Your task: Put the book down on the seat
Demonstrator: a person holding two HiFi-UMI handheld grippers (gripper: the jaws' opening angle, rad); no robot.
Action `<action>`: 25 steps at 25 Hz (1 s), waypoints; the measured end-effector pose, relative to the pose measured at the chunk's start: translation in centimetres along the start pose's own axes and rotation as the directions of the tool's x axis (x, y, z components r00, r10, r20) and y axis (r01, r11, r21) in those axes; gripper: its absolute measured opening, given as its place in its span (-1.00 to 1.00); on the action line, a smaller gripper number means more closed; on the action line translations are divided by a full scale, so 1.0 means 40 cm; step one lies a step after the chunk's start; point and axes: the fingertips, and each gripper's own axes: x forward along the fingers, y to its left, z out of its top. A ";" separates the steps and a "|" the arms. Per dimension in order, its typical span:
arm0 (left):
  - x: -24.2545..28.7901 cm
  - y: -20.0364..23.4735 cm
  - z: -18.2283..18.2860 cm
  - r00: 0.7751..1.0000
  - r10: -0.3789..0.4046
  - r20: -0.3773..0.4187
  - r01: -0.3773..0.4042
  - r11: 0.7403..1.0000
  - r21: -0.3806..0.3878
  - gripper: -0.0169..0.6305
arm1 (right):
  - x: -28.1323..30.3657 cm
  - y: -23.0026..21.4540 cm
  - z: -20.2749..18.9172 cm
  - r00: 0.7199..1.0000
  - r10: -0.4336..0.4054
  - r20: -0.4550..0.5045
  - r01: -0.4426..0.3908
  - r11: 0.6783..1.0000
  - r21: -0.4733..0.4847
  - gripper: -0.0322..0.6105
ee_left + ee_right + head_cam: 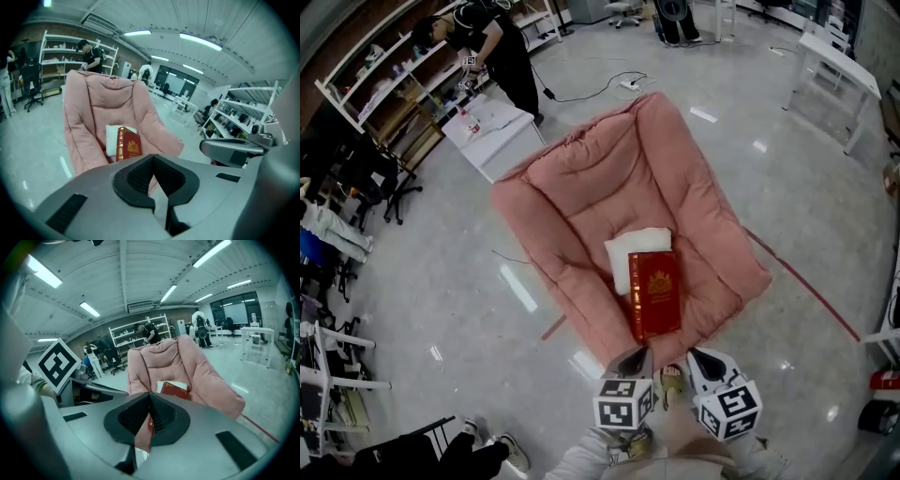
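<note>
While the head view takes in the whole pink chair (581, 178) from above, with the red book (654, 292) lying cover up on the seat and its upper end over a white pillow (636, 246), only the left gripper view shows the book's gold-banded spine. The right gripper view catches just the book's top corner above the jaws. The book's lower end lies close to the seat's front edge, with padded sides rising on either hand. Bare floor is open in front and to the right of the chair, and a white table (492, 131) stands just beside its back left corner. Both grippers hang short of the front edge, apart from the book. The left gripper (635, 358) is clenched on nothing, with its tips meeting. The right gripper (698, 359) is likewise closed and empty.
</note>
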 end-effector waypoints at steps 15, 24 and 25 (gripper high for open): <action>-0.170 -0.050 -0.015 0.998 -0.039 0.051 0.038 0.999 0.015 -0.93 | -0.074 0.138 0.014 0.999 0.043 0.020 -0.040 0.992 -0.117 -0.89; -0.206 -0.036 -0.012 0.997 -0.046 0.064 0.046 0.999 0.005 -0.93 | -0.074 0.169 0.034 0.998 0.049 0.033 -0.044 0.988 -0.147 -0.89; -0.205 -0.033 -0.012 0.997 -0.044 0.064 0.044 0.999 0.006 -0.93 | -0.072 0.171 0.031 0.998 0.052 0.030 -0.047 0.988 -0.149 -0.89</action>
